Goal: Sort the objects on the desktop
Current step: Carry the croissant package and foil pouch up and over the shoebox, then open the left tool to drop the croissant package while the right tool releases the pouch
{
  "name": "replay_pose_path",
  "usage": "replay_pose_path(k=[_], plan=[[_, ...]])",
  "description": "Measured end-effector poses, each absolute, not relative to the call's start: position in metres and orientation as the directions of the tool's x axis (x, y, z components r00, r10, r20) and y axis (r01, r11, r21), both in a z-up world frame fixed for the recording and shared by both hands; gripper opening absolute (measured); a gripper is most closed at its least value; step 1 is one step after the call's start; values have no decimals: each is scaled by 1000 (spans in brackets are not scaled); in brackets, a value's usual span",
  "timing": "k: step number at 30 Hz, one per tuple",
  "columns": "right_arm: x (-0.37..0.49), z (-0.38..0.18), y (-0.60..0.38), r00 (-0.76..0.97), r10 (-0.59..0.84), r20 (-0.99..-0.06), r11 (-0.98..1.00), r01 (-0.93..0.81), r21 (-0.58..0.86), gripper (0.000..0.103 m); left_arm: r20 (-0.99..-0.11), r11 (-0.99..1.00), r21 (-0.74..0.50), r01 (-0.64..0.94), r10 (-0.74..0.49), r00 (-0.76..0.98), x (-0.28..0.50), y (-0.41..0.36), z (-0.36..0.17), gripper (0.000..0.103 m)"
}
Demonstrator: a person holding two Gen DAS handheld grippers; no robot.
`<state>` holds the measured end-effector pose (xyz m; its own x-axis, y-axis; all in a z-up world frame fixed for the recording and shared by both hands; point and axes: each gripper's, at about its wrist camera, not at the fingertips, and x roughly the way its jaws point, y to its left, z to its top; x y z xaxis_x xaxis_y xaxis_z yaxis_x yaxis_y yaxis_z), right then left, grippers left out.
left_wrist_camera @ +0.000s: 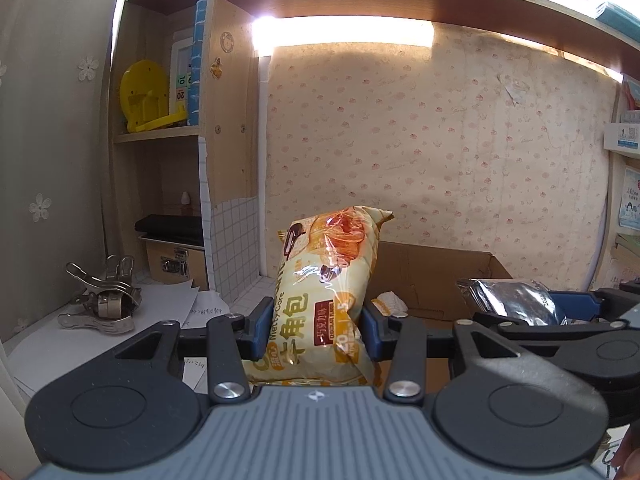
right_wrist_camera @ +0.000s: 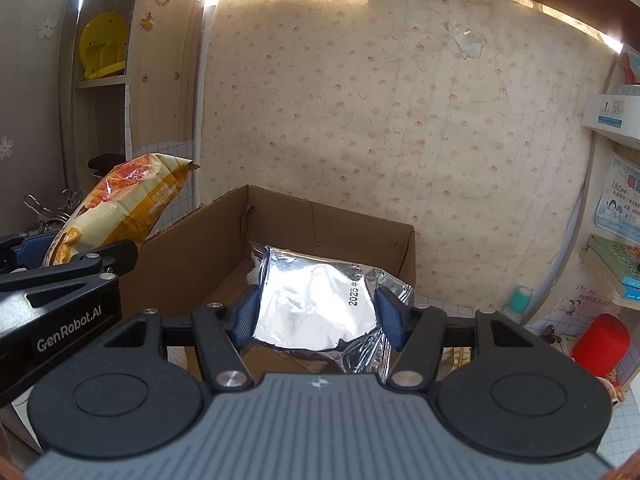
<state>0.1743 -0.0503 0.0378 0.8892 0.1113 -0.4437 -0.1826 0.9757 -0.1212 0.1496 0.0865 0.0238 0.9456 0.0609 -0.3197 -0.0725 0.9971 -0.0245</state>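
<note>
My left gripper (left_wrist_camera: 316, 330) is shut on a yellow croissant snack pack (left_wrist_camera: 326, 292), held upright just left of an open cardboard box (left_wrist_camera: 432, 276). That same pack (right_wrist_camera: 120, 208) shows at the left of the right wrist view, with the left gripper's black frame under it. My right gripper (right_wrist_camera: 316, 316) is shut on a silver foil packet (right_wrist_camera: 316, 304), held over the near edge of the cardboard box (right_wrist_camera: 192, 252). The foil packet (left_wrist_camera: 508, 300) also appears at the right of the left wrist view. Something white lies inside the box.
Metal clips (left_wrist_camera: 102, 300) and loose papers (left_wrist_camera: 168, 312) lie on the desk at the left. A shelf unit with a yellow plastic item (left_wrist_camera: 144, 96) stands behind them. At the right are a red object (right_wrist_camera: 600, 344), a teal-topped bottle (right_wrist_camera: 520, 300) and stacked books (right_wrist_camera: 616, 264).
</note>
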Motion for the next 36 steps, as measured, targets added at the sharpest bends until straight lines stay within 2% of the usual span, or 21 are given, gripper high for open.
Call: replay_pose_path(k=[20,22,25,36], plan=[[180,40,-55,880,126,-457,977,-191,-99,60,-342,999,7,-50,50,938,152,79,20,50],[181,40,-55,880,127,-457,976,-192,-99,60,-342,999,7,-51,51,938,151,79,20,59],[181,40,-55,879,130,-459,977,-194,-94,60,-340,998,-1,-56,53,939,151,82,20,66],[186,36,-50,869,140,-475,973,-210,-97,60,-327,997,-13,-75,66,943,139,91,23,67]])
